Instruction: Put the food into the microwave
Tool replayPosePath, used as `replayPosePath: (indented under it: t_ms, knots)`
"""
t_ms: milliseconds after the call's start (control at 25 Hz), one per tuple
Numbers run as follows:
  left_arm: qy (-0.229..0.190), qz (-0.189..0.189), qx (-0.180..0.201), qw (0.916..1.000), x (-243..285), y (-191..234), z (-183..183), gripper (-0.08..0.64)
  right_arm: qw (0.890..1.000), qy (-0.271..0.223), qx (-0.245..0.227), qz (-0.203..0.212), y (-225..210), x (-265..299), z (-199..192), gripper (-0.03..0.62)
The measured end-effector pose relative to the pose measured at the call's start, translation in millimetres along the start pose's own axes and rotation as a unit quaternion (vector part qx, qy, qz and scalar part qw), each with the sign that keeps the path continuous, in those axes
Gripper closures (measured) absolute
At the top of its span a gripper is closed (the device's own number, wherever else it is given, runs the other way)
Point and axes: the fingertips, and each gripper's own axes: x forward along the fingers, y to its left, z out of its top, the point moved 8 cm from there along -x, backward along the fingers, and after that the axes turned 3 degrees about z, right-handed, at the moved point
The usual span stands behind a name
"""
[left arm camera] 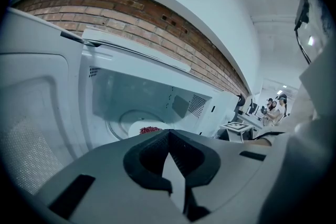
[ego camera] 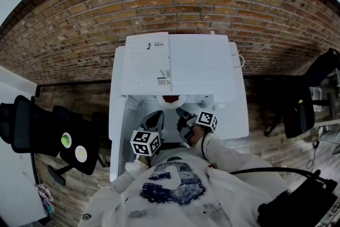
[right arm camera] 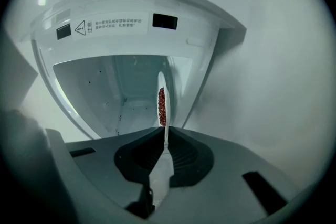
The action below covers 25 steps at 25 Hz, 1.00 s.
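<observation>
White sheet-metal microwave [ego camera: 202, 66], box-shaped and smooth, stands against a rough red brick wall [ego camera: 175, 2]; its door [ego camera: 118, 114] is swung open to the left of both grippers, and a fine perforated mesh shows in the door panel.

Right gripper [right arm camera: 163, 128]: the dark, ribbed fingers [right arm camera: 184, 152] are clamped on the near rim of a thin white plate [right arm camera: 159, 81]. In the right gripper view the plate appears edge-on, as a narrow glossy blade running straight ahead from the fingertips into the cavity. The food [right arm camera: 161, 106], a low heap of small red grains, lies on the plate just beyond the fingertips, inside the mouth of the oven. Above the fingers, the inner frame carries a printed warning label [right arm camera: 110, 23]; past the plate lie matt pale cavity walls dotted with small vent holes.

Left gripper [left arm camera: 168, 132]: the fingers are pressed together tip to tip with nothing between them, held just outside the opening and beside the right gripper. Ahead of these fingertips the red heap shows over a pale round disc on the cavity floor; whether the plate rests on that floor or is held just above it cannot be settled from these views.
</observation>
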Motion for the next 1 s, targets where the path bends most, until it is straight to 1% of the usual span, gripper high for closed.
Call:
replayPosePath:
  t_ms: [440,1000]
  knots:
    - [0.002,0.011,0.001,0.9999,-9.4,3.6,-2.3,0.552,1.000,0.007,0.004,0.002,-2.0,7.6,-5.5,0.568]
    - [0.002,0.011,0.006,0.9999,-11.3,7.8,0.2,0.552,1.000,-0.005,0.005,0.005,-3.3,16.2,0.4,0.569]
